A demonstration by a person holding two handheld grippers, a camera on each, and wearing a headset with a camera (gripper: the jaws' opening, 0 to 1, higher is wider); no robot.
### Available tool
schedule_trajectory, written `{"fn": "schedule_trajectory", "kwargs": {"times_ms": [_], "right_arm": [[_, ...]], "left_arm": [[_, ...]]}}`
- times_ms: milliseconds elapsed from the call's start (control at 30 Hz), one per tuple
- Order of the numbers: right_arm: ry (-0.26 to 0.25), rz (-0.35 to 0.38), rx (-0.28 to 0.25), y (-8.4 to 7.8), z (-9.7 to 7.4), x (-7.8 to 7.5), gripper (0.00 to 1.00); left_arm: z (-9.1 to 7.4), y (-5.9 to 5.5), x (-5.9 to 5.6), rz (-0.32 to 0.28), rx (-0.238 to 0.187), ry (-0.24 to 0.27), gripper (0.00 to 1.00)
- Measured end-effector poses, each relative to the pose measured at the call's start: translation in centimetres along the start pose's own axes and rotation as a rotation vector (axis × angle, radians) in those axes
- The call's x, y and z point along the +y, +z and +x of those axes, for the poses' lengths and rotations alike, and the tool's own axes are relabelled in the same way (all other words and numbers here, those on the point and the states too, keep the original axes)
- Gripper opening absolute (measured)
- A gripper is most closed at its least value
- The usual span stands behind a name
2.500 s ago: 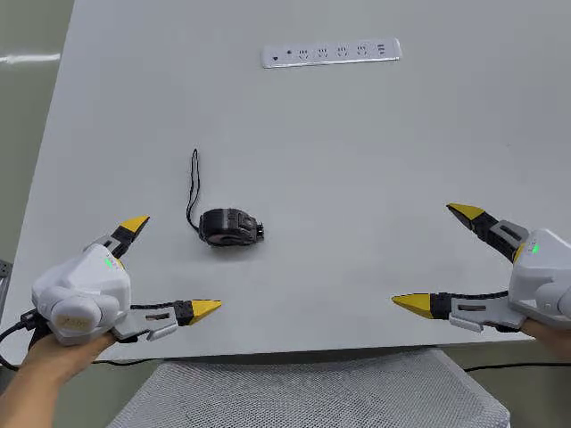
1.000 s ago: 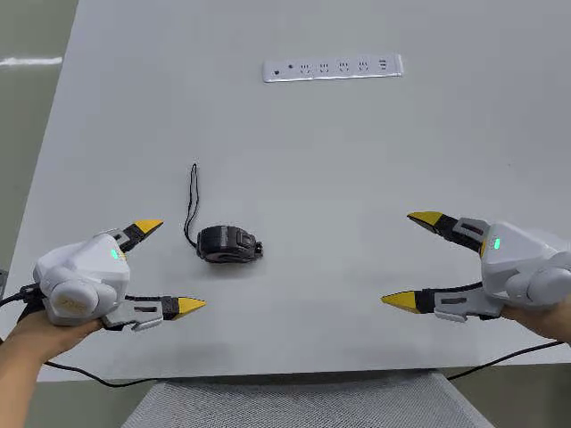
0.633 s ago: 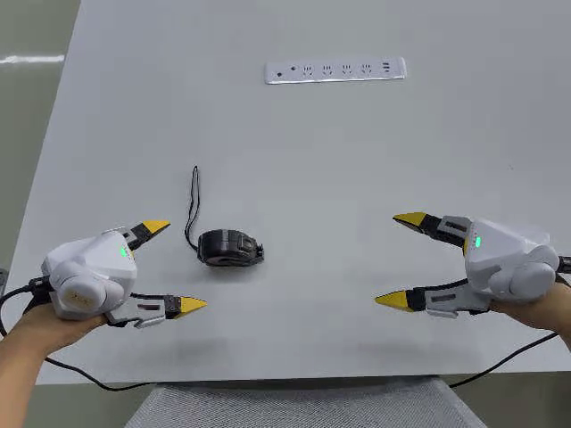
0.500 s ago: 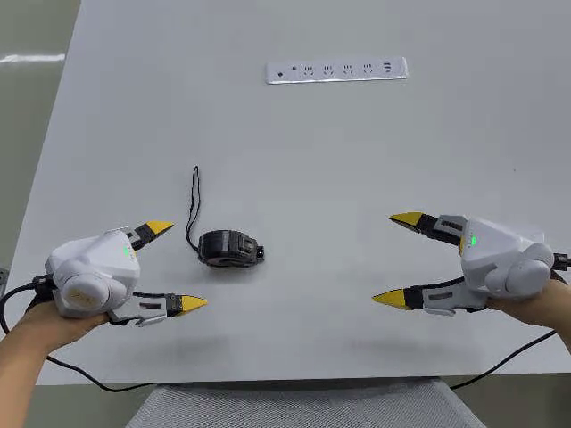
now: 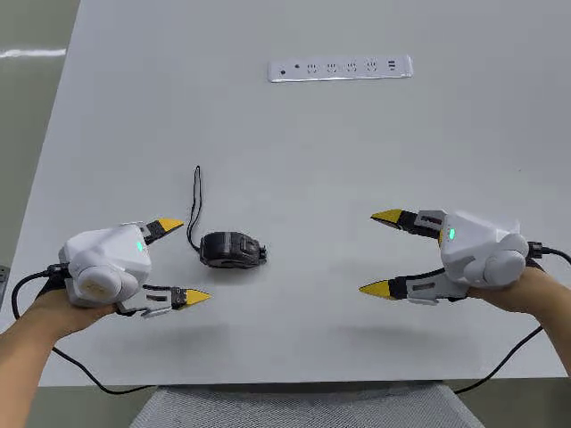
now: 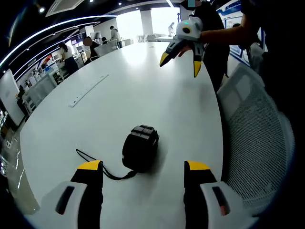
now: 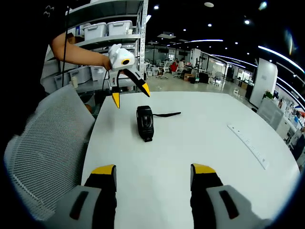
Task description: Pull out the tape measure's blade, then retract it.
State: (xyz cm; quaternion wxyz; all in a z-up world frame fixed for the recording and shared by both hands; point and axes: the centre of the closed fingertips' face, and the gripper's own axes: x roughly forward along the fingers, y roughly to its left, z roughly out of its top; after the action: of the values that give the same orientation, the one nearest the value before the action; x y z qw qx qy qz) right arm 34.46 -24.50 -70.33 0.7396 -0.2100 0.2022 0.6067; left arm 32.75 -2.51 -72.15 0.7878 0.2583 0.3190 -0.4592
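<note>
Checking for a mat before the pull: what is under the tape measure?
The tape measure sits straight on the grey table, its black cord trailing beside it. No mat edge shows around it; the patch right beneath the case is covered.

Tape measure (image 5: 230,250) on table (image 5: 312,134); L claw (image 5: 187,259) just beside it, R claw (image 5: 376,251) well apart, jaws spread.

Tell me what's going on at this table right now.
A person holds a white two-jaw gripper in each hand over a pale grey table. Both are open and hold nothing. The left gripper is close beside a black tape measure with a black wrist cord; the right gripper hovers farther off, pointing toward it. The tape measure is not yet extended.
</note>
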Motion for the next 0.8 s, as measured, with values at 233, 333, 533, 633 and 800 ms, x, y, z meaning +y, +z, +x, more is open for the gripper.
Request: {"fn": "schedule_trajectory", "kwargs": {"times_ms": [233,333,533,633,800], "right_arm": [[0.024,-0.027,-0.005,0.3,1.3,0.1,0.58],[0.027,-0.034,-0.012,0.7,1.8,0.0,0.57],[0.05,-0.042,-0.014,1.0,3.1,0.1,0.55],[0.06,-0.044,-0.015,1.1,3.7,0.2,0.54],[0.078,-0.057,-0.013,1.2,4.9,0.4,0.53]], "left_arm": [[0.6,-0.1,0.5,0.028,0.015,-0.005,0.6],[0.9,-0.1,0.7,0.031,0.018,-0.01,0.59],[1.4,-0.2,0.7,0.044,0.031,-0.026,0.58],[1.7,-0.4,0.7,0.053,0.037,-0.034,0.56],[2.3,-0.8,0.9,0.072,0.055,-0.049,0.55]]}}
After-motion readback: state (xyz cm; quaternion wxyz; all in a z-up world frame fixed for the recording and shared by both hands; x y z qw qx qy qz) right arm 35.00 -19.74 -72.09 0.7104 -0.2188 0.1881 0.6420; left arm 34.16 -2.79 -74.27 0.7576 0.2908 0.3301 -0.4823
